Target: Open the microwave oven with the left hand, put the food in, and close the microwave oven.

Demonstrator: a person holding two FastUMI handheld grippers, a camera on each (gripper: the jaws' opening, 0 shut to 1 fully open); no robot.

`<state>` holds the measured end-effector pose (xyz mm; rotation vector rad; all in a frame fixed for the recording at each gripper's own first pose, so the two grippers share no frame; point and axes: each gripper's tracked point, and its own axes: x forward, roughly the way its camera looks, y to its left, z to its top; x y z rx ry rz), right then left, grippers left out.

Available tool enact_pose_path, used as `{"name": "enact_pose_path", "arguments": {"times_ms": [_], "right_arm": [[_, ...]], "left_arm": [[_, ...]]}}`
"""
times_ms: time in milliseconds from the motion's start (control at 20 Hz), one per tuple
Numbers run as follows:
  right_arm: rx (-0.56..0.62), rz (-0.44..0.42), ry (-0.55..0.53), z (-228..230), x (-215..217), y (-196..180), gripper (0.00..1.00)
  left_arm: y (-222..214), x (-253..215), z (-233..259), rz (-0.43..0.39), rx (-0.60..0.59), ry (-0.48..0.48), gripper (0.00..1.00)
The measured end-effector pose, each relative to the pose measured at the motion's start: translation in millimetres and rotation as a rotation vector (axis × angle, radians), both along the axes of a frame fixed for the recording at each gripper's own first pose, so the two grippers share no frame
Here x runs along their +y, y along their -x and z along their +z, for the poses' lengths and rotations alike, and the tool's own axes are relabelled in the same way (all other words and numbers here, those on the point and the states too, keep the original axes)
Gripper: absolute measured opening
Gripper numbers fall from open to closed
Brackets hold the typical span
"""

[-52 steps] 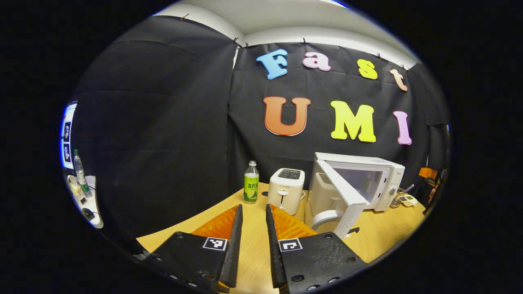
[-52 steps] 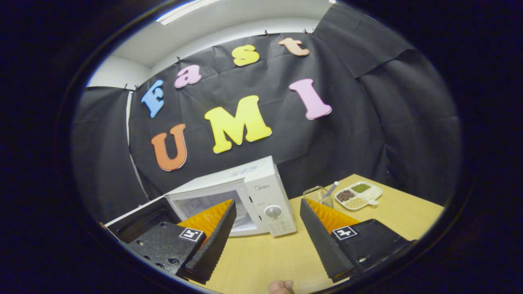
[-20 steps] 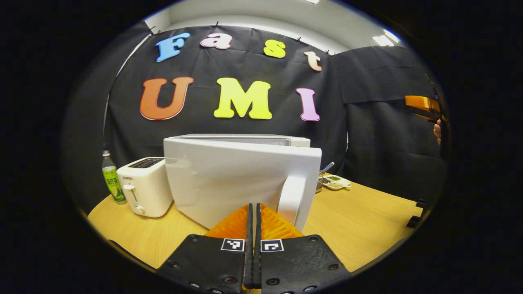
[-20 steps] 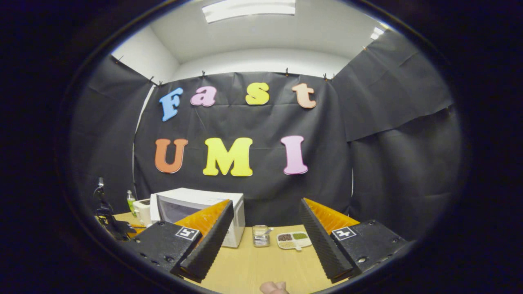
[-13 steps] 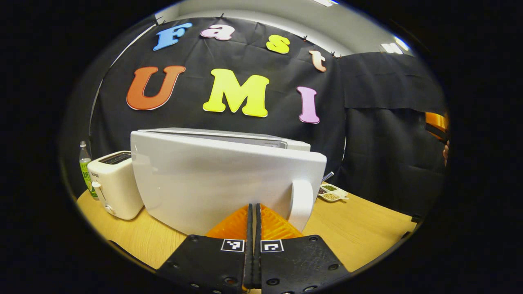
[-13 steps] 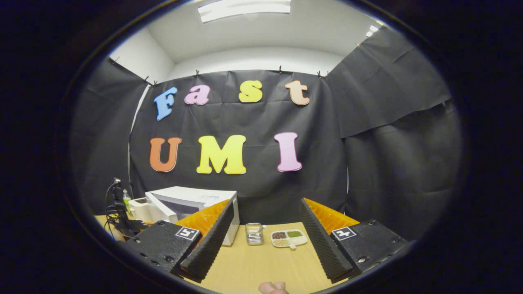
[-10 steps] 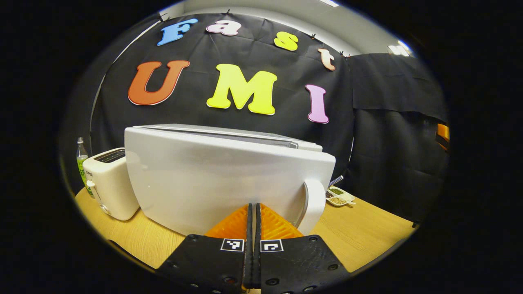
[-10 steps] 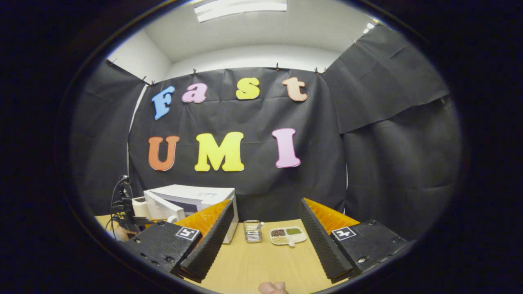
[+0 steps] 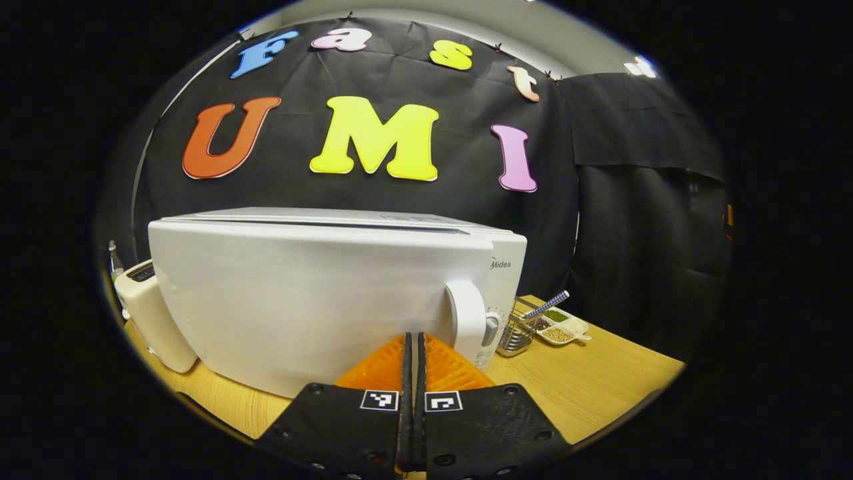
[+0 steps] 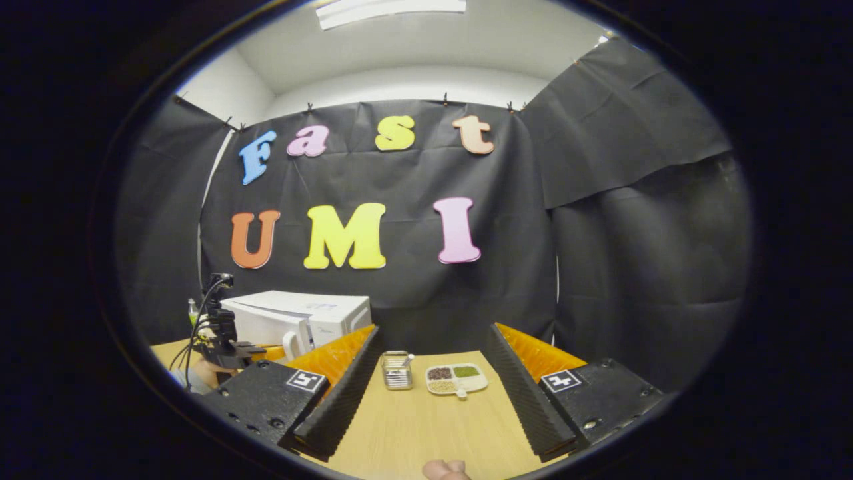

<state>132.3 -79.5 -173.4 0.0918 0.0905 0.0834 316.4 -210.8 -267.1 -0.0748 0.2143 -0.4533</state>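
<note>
Microwave door is met at 12 o'clock by the pressed-together left gripper; the right gripper is held wide.

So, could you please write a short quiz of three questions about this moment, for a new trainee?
1. True or false: the left gripper has its fingers pressed together, with nothing between them.
2. What lies on the table between the right gripper's spread fingers, in the right gripper view?
A. a divided dish of grains and a small metal basket
B. a banana
C. a green bottle
3. Fill in: in the left gripper view, the microwave door looks ____ or nearly so.

Key
1. True.
2. A: the divided dish and the metal basket.
3. Closed; the door handle sits next to the control panel.
</note>
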Motion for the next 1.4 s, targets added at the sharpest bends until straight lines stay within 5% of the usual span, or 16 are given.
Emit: {"name": "enact_pose_path", "arguments": {"times_ms": [350,900,1050,1100,1200,1300,1350,1400], "right_arm": [[-0.025,0.024,-0.039,-5,0,2,0.96],[0.015,0.053,-0.071,-8,10,35,0.95],[0.014,0.061,-0.081,0,17,52,0.92],[0.014,0.059,-0.077,2,18,57,1.0],[0.022,0.057,-0.064,2,22,67,0.92],[0.023,0.065,-0.061,7,28,79,0.92],[0.024,0.07,-0.058,8,31,82,0.92],[0.026,0.074,-0.055,9,33,87,0.92]], "left_arm": [[-23,-4,0,0.061,-0.007,-0.023,0.0],[-34,-1,-1,0.143,0.013,-0.191,0.0],[-27,-1,-3,0.171,0.06,-0.184,0.0],[-26,0,-3,0.183,0.078,-0.172,0.0],[-22,10,-2,0.23,0.088,-0.185,0.01],[1,7,3,0.213,0.095,-0.144,0.13],[14,6,12,0.203,0.08,-0.13,0.01],[29,11,21,0.209,0.06,-0.13,0.03]]}}
